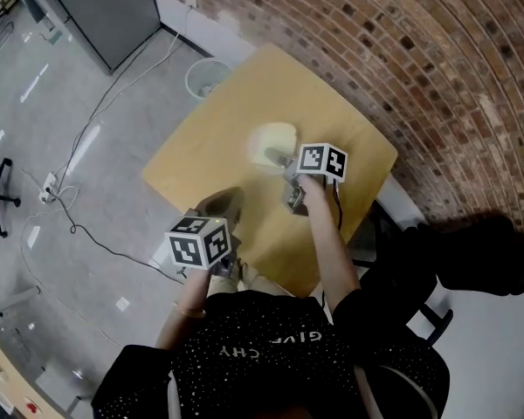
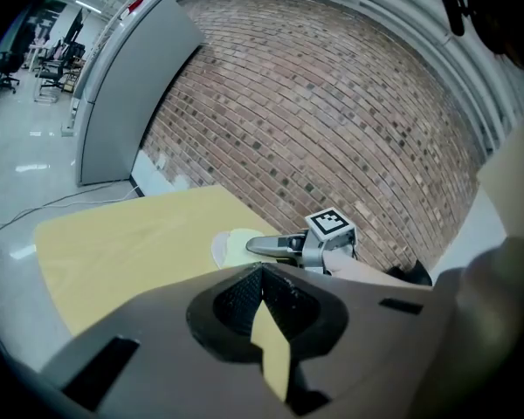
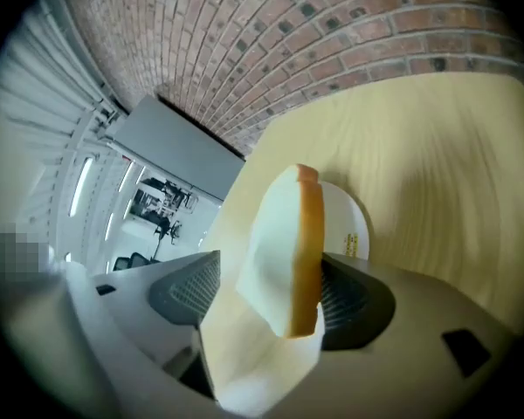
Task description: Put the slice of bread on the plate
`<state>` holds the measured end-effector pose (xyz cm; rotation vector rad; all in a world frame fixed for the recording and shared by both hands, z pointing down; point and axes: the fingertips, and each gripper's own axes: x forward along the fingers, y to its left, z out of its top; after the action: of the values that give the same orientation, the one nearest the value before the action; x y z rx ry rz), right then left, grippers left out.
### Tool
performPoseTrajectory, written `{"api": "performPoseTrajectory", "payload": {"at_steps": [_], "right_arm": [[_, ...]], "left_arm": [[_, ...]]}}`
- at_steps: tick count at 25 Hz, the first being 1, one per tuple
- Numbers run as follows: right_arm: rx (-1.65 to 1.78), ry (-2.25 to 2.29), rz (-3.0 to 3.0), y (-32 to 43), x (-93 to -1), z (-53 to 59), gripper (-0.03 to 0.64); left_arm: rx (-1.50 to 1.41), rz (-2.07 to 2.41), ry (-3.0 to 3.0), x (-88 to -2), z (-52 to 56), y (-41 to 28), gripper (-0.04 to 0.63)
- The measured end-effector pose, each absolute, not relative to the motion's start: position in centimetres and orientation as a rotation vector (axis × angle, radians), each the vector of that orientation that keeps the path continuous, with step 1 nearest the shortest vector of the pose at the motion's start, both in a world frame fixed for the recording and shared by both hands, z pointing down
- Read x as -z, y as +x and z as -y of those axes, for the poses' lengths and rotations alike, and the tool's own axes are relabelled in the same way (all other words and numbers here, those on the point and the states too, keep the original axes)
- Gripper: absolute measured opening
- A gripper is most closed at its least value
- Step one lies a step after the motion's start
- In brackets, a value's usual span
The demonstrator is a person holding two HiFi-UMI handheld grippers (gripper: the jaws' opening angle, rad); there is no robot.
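Has a white slice of bread with a tan crust (image 3: 284,243) standing on edge between the parted jaws of the right gripper (image 3: 271,299), crust leaning against the pad at the view's right, the other pad clear of the crumb. Hangs over a round white plate (image 3: 356,221) near the middle of the pale yellow wooden table (image 3: 437,173); cannot tell whether touching it yet. Has the left gripper (image 2: 262,273) brought together on nothing, low by the table's near edge, apart from plate and bread, pointing their way.
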<state>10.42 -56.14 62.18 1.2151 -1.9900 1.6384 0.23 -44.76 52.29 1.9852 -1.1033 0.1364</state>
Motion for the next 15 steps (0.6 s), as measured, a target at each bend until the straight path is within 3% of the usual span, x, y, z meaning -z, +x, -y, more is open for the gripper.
{"api": "performPoseTrajectory", "payload": {"at_steps": [8,15], "right_arm": [[-1.224,1.238,2.058,10.1,-61.6,56.0,0.551],[-1.238,1.337,2.070,13.7,-60.1,53.7,0.569]], "left_arm": [[-0.136,1.126,1.982,-51.9,44.1,0.4,0.009],[-0.137,1.122,2.002,-51.3,43.6,0.8,0.009]]}}
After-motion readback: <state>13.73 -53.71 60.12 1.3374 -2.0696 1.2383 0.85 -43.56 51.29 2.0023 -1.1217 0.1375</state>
